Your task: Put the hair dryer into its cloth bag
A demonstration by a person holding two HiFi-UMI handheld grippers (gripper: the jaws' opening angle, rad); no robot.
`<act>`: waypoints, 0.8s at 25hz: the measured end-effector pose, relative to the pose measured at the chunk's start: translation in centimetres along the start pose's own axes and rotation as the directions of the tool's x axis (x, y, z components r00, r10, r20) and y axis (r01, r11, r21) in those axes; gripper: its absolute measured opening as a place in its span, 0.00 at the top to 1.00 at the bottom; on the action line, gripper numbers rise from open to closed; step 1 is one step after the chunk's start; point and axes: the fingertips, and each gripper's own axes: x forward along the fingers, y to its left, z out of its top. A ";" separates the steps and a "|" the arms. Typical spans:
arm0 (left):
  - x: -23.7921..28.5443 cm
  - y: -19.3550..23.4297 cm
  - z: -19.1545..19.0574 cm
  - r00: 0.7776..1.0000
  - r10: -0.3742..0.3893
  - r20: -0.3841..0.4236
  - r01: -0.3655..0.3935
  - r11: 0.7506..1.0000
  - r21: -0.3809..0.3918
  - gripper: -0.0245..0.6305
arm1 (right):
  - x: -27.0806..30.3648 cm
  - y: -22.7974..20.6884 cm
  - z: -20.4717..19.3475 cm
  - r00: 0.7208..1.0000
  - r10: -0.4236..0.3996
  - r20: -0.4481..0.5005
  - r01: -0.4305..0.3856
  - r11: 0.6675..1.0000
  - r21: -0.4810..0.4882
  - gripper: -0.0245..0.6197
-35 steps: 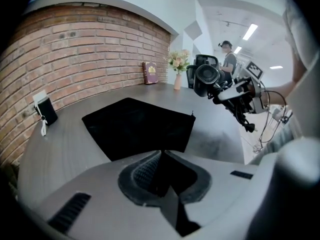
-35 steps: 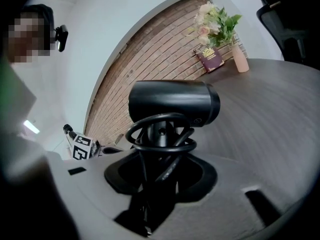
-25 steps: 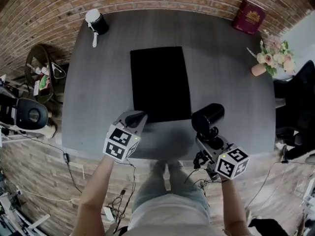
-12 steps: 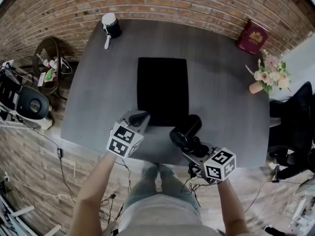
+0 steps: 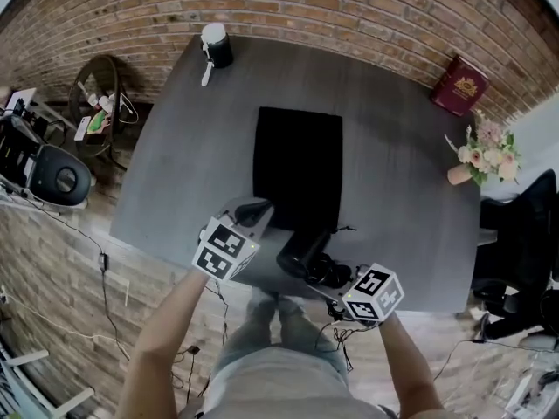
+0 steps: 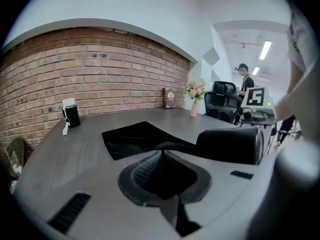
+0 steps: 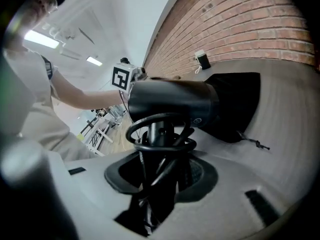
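Note:
The black cloth bag lies flat in the middle of the grey table. My left gripper is shut on the bag's near edge, and black cloth runs up into its jaws. My right gripper is shut on the handle of the black hair dryer, with the coiled cord wrapped round that handle between the jaws. The dryer's barrel lies across, close to the bag's near end and just right of the left gripper. A drawstring trails from the bag.
A black and white cylinder with a strap stands at the far left corner. A red book and a vase of flowers are at the far right. An office chair is right of the table and a cart left of it.
The right gripper has carried the hair dryer leftwards and turned it, so the barrel now lies beside the left gripper at the bag's near edge. The left gripper has risen slightly with the cloth.

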 end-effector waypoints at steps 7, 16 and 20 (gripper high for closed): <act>0.0 -0.2 0.3 1.000 -0.006 0.030 0.006 1.000 -0.013 0.94 | 2.0 0.8 -0.8 0.992 0.071 -0.107 -0.076 0.996 -0.050 0.73; -0.4 -0.3 0.6 0.996 -0.038 0.080 0.039 0.999 -0.007 0.94 | 4.2 -2.4 -0.8 0.983 -0.025 -0.180 0.034 0.998 0.045 0.73; -0.6 -0.1 0.7 0.995 -0.047 0.091 0.049 0.999 -0.017 0.94 | 4.3 -4.1 0.2 0.979 -0.099 -0.176 0.118 0.988 0.102 0.73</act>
